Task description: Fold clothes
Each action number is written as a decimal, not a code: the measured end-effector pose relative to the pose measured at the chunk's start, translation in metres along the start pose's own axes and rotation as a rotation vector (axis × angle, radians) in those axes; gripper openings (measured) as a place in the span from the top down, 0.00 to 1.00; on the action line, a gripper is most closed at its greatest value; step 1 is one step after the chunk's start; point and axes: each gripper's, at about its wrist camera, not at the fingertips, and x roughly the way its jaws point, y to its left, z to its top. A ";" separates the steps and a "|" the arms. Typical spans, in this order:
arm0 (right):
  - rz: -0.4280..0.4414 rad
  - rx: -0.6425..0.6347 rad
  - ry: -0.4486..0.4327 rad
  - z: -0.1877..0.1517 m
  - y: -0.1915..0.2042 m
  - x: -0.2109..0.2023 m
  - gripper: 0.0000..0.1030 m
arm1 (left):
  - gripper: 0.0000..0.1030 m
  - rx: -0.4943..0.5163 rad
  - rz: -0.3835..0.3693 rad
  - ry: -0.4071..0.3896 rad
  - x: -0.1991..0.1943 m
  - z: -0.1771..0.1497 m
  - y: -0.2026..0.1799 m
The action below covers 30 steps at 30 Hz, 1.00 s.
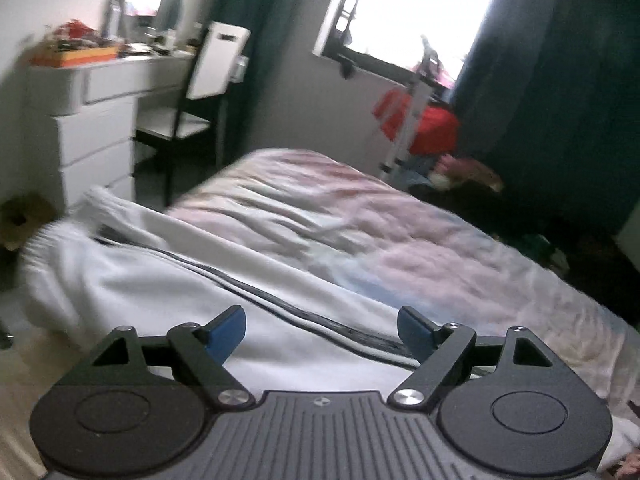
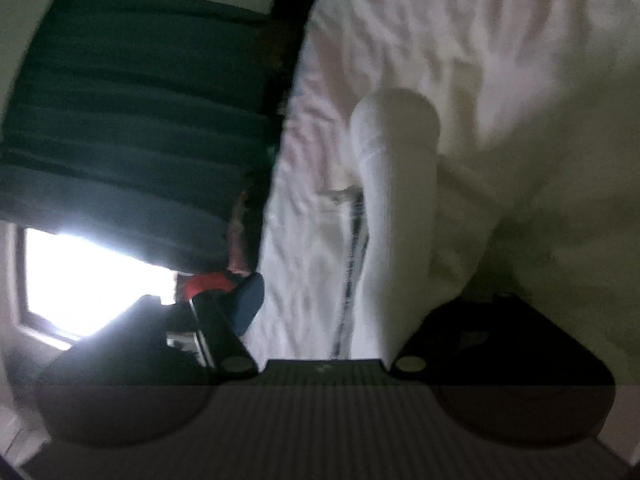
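The left tool (image 1: pixel 320 330) hangs over the near edge of the bed (image 1: pixel 420 240), tipped gently downward, its two blue pads (image 1: pixel 228 330) spread wide with nothing between them. Beneath and ahead of it lie the white trousers (image 1: pixel 160 280), a dark side stripe (image 1: pixel 280 304) running along the leg, stretched across the pink-and-white bedspread toward the left edge of the bed.

The right tool (image 2: pixel 326 300) is rolled hard onto its side, so its view shows the room turned sideways. Only one blue pad (image 2: pixel 250 300) shows; the other finger is hidden behind a fold of white cloth (image 2: pixel 396 200) that rises up the middle of the frame. The jaws stand apart, and I cannot tell whether that fold touches the hidden pad.

The left wrist view alone shows a white dresser (image 1: pixel 92 120), a chair (image 1: pixel 192 92) beside it, a bright window (image 1: pixel 420 12) and something red (image 1: pixel 436 128) by a white rack. The right wrist view gives the dark curtain (image 2: pixel 132 120) and the trouser stripe (image 2: pixel 352 264) close up.
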 end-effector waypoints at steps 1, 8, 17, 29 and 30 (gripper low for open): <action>-0.024 0.008 0.002 0.001 -0.003 0.002 0.30 | 0.17 0.013 -0.012 0.007 0.007 -0.007 -0.009; -0.009 0.034 0.039 0.004 -0.008 0.018 0.30 | 0.17 0.132 -0.005 0.056 0.064 -0.053 -0.049; 0.048 -0.100 0.019 0.002 0.011 0.021 0.30 | 0.14 0.303 0.024 0.086 0.106 -0.093 -0.050; -0.199 -0.417 0.025 -0.007 0.029 0.027 0.88 | 0.11 0.354 0.057 0.076 0.105 -0.102 -0.055; -0.202 -0.470 0.009 -0.013 0.037 0.024 0.89 | 0.11 0.345 0.054 0.077 0.103 -0.100 -0.054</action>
